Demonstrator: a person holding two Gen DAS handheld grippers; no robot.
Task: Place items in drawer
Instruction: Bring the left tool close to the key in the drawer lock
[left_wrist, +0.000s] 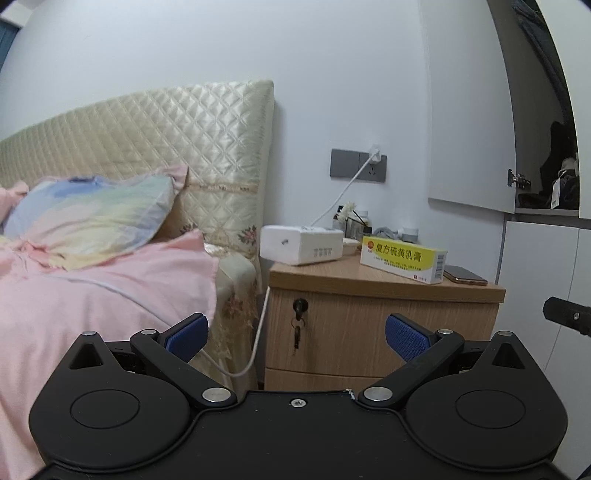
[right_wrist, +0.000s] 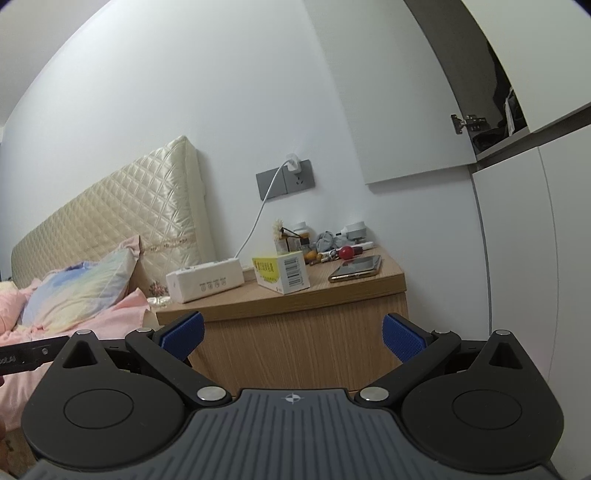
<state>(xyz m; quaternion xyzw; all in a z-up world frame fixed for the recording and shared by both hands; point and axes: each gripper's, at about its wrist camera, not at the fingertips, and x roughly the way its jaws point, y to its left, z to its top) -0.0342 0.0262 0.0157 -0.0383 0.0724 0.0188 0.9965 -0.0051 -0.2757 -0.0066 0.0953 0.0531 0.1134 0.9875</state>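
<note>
A wooden nightstand (left_wrist: 369, 284) (right_wrist: 266, 299) stands beside the bed, its top drawer (left_wrist: 388, 328) closed, with a key (left_wrist: 298, 321) in the lock. On top lie a yellow and white medicine box (left_wrist: 402, 258) (right_wrist: 282, 273), a white box (left_wrist: 301, 244) (right_wrist: 205, 281) and a phone (left_wrist: 464, 275) (right_wrist: 356, 268). My left gripper (left_wrist: 297, 338) is open in front of the drawer, holding nothing. My right gripper (right_wrist: 291, 336) is open as well, facing the nightstand front, short of it.
A bed with pink bedding (left_wrist: 92, 288) and a pastel pillow (left_wrist: 88, 218) lies to the left. A white cable (left_wrist: 255, 354) hangs from the wall socket (left_wrist: 373, 162) past the nightstand's left side. Small clutter (right_wrist: 332, 243) sits at the back. A white wardrobe (right_wrist: 535, 258) stands on the right.
</note>
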